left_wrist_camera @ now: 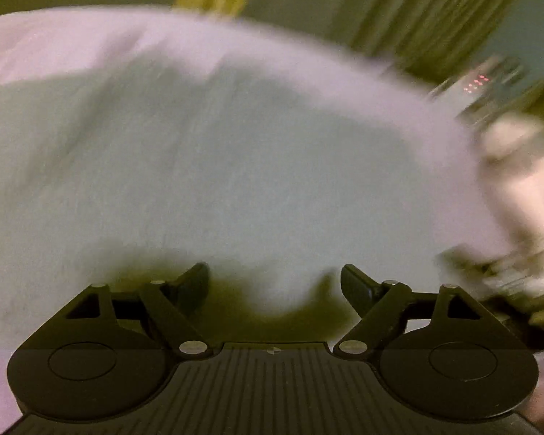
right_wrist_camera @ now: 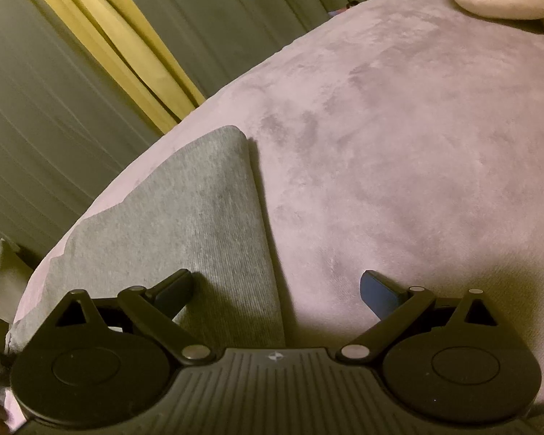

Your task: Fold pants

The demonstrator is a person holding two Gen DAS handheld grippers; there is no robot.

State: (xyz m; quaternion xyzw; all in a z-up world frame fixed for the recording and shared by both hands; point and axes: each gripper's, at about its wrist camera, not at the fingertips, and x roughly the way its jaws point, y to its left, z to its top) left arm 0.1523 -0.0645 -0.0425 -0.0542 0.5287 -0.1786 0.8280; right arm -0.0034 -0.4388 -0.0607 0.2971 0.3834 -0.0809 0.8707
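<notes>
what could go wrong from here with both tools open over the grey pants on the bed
1. The left wrist view is heavily motion-blurred, so the left tool seems to be moving fast; closing now could miss or bunch the grey knit pants.
2. The right tool straddles the pants' edge, one finger over fabric, one over the plush mauve bed cover; it may pinch the cover too.
3. The pants lie near the bed's edge by the curtains and could slide off.

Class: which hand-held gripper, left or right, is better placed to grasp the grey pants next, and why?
Probably right: the right hand-held gripper is open directly over the pants' long edge, in sharp view. The left hand-held gripper, also open, gives a motion-blurred view.
</notes>
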